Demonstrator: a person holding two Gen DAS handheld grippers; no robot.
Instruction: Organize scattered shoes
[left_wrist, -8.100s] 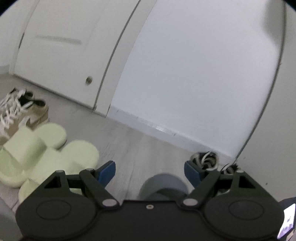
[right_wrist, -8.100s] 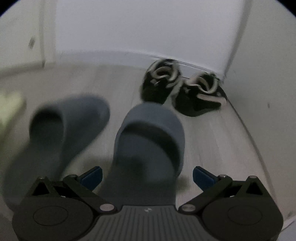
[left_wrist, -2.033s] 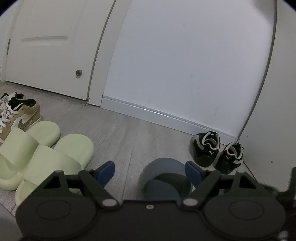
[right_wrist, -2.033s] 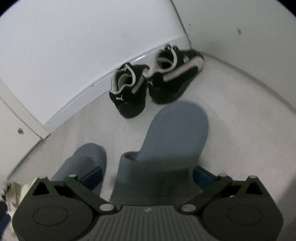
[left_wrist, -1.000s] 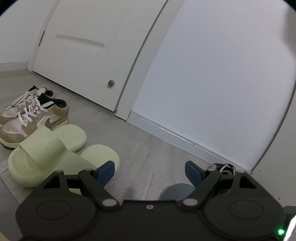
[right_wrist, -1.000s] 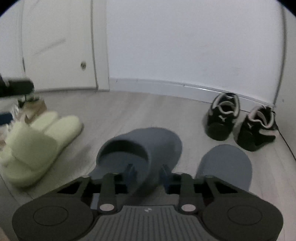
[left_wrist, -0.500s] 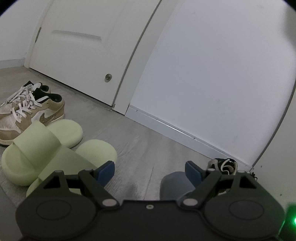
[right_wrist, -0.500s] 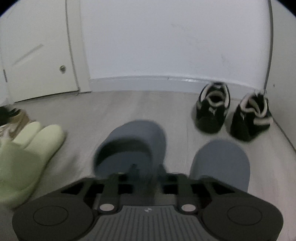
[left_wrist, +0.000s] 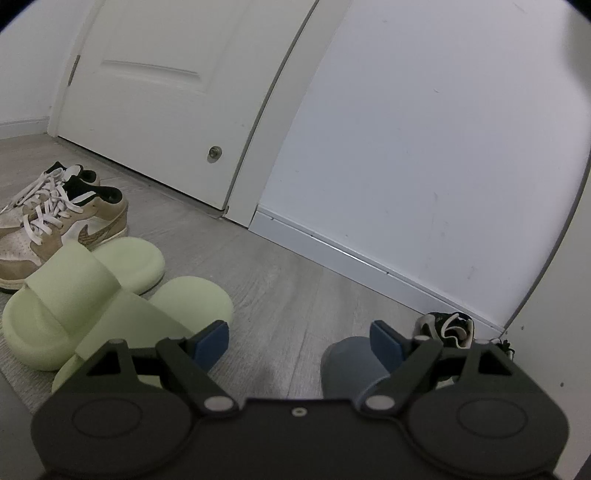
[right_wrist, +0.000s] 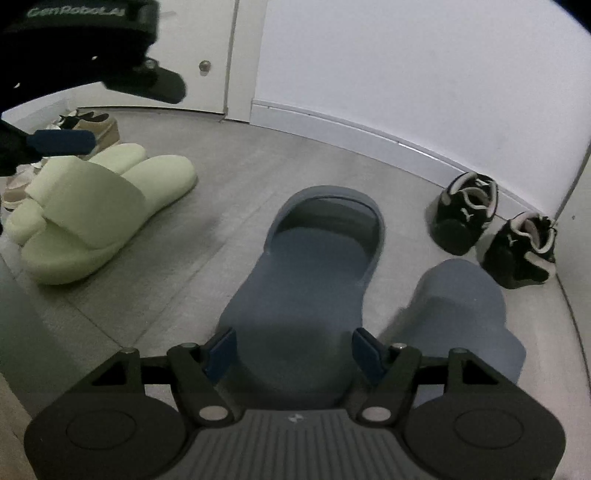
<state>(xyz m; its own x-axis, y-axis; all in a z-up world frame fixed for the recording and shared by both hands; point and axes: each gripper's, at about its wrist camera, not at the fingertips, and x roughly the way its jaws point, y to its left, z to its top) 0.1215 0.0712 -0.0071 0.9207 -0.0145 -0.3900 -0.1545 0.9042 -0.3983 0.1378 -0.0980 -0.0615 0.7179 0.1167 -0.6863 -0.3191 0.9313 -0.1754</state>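
The right gripper has released the blue-grey foam slide, its jaws now spread around the heel; the left gripper hangs open, empty.

We see a grey wood-look floor running up to a white baseboard. On it, from the left in the right wrist view, lie a pair of tan sneakers, just beside them a pair of pale green slides, then two grey-blue slides side by side, and in the corner a pair of black sneakers. The green slides seem to touch each other, though we cannot quite tell
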